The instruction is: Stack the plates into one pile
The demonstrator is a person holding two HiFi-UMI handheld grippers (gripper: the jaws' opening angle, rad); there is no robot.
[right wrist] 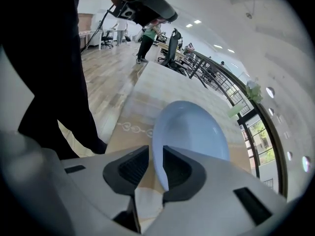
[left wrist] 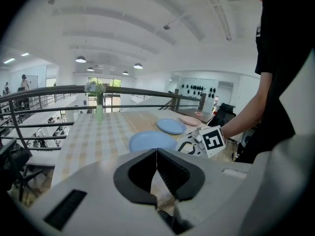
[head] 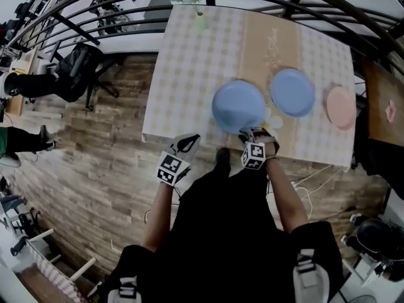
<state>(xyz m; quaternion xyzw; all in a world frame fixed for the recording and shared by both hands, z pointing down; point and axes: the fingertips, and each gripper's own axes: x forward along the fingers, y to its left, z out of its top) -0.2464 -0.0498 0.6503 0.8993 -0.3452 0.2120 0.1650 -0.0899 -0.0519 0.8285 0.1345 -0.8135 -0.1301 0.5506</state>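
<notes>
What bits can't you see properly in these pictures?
- Head view: the right gripper covers the near rim of the pale blue round plate, so whether it rests on the checked table is unclear.
- Right gripper view: that plate fills the middle; no other plate shows.
- Left gripper view: the pink round plate is too small for detail.

A table (head: 189, 55) under a checked cloth stands on a plank floor (head: 95, 144), with a green vase (head: 200, 21) of flowers at its far edge. A black railing (left wrist: 138, 89) curves behind it. A black chair (head: 79, 68) sits to the left (a dark side table (head: 379, 100) to the right). Round lamps (left wrist: 80, 59) light the white arched ceiling (left wrist: 147, 33), and windows (left wrist: 106, 82) show beyond.
</notes>
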